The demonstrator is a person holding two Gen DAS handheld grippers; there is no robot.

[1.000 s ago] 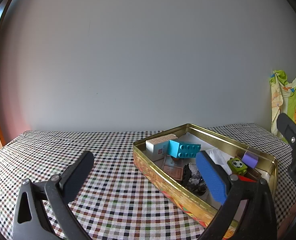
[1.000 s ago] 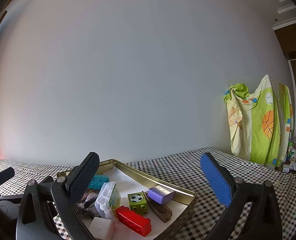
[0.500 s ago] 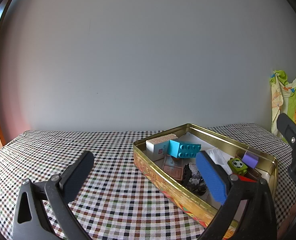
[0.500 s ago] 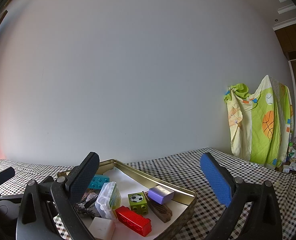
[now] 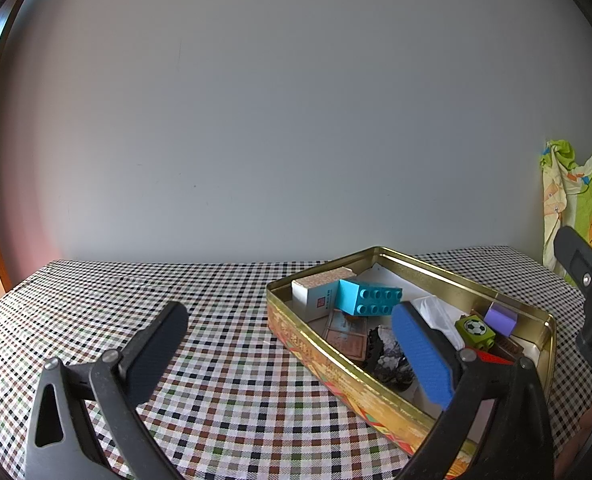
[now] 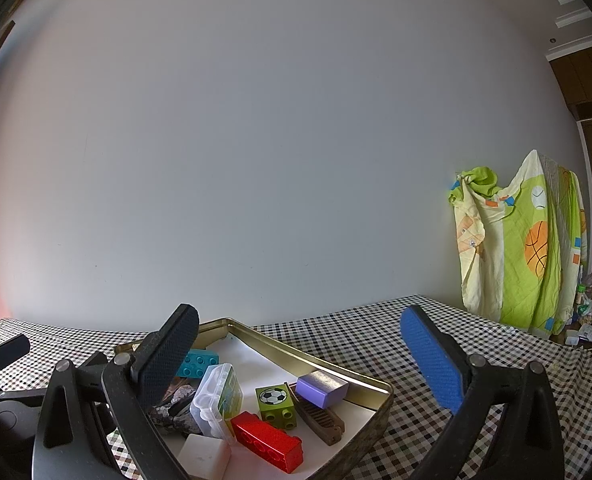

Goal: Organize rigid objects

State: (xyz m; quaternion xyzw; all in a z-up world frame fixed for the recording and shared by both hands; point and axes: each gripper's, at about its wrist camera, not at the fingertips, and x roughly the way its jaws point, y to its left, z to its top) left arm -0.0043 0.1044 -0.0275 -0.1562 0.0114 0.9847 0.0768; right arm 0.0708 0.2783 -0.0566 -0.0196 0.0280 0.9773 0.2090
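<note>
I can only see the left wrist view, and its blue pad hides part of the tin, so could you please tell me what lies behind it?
Observer: A white block lies there, beside a red brick.
Operator: Thank you. Is anything standing near them?
Observer: Yes, a clear plastic case stands on its edge just behind the white block.
Operator: And is the right gripper holding anything?
Observer: No, the right gripper is empty, with its jaws wide apart.

Glossy gold metal tin [image 5: 448, 276] on matt checked cloth [image 5: 223, 312]; plastic bricks [image 6: 265, 441].
</note>
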